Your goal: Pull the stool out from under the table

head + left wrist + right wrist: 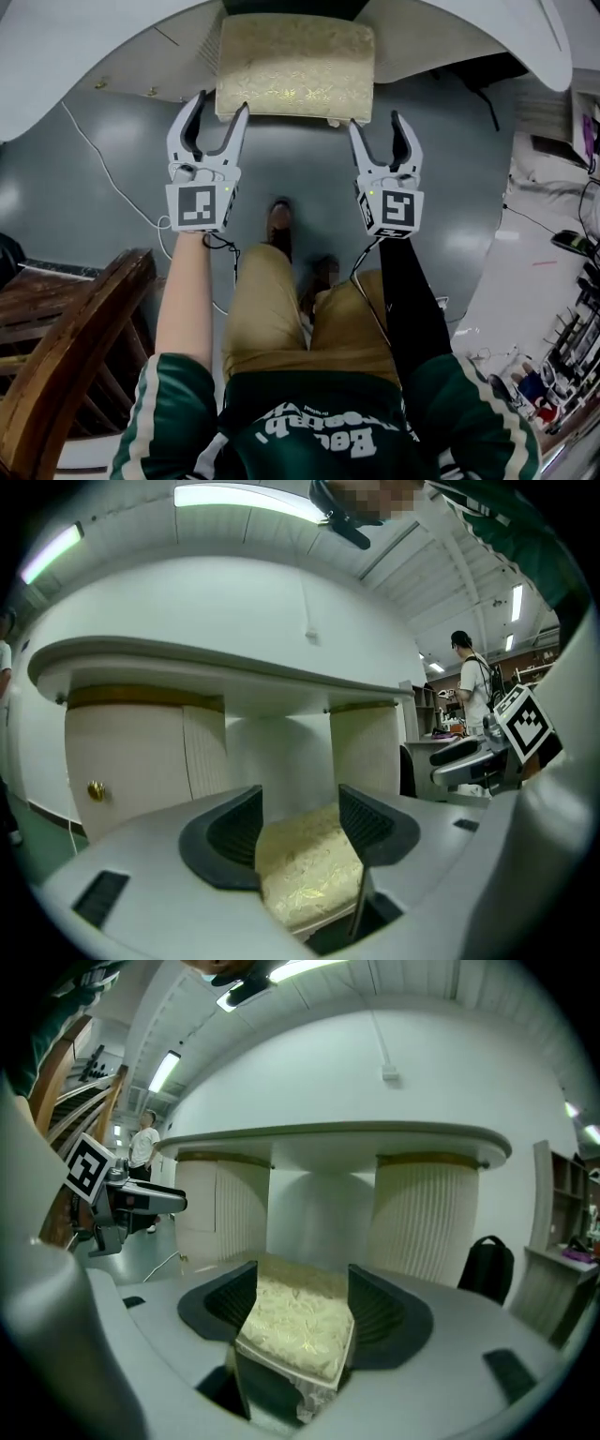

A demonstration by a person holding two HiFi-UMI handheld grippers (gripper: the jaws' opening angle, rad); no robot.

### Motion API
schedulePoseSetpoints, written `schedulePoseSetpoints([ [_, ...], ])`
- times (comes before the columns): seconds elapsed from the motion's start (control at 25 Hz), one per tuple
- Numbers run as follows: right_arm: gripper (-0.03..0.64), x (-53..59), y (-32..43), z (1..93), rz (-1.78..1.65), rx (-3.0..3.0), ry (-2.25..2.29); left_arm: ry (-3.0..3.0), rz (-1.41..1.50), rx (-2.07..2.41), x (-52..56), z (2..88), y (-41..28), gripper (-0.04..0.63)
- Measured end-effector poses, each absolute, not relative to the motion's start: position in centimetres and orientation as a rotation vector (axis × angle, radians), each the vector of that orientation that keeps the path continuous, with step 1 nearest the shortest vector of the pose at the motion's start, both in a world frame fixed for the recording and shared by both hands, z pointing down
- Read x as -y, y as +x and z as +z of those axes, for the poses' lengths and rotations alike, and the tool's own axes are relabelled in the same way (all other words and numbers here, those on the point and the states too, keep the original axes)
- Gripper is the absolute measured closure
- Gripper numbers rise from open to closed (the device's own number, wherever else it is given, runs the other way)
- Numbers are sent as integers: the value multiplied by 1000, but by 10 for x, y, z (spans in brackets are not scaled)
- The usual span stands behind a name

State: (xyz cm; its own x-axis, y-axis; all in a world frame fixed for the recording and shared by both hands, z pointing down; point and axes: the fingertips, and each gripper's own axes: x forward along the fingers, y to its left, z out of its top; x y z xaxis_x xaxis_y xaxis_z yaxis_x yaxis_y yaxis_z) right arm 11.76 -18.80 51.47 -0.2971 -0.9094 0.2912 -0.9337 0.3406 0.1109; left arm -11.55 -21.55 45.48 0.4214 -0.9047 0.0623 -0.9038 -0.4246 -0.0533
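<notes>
White counter (112, 37) spans top of head view. Grey floor (309, 164) below. Stool (295, 66) with cream cushion stands on floor: far edge at counter rim, most of seat clear of it. Left tool (222, 100) spread, stool's front left corner between jaws. Right tool (375, 122) spread, front right corner between jaws, no squeeze visible.

stool (295, 67): one
bench (84, 37): one
left claw (222, 101) plus right claw (375, 120): two
shoes (278, 228): two
wooden chair (66, 347): one
</notes>
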Motion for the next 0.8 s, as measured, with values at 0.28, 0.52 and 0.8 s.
schedulePoseSetpoints([
  [0.28, 288, 184, 132, 611, 170, 2278, 1656, -2617, -203, -1674, 213, 544, -120, 333],
  [0.52, 265, 184, 145, 681, 166, 2251, 1652, -2656, -264, -1715, 208, 628, -137, 308],
  [0.8, 255, 198, 153, 735, 149, 2276, 1668, -2654, -326, -1751, 220, 700, -152, 289],
])
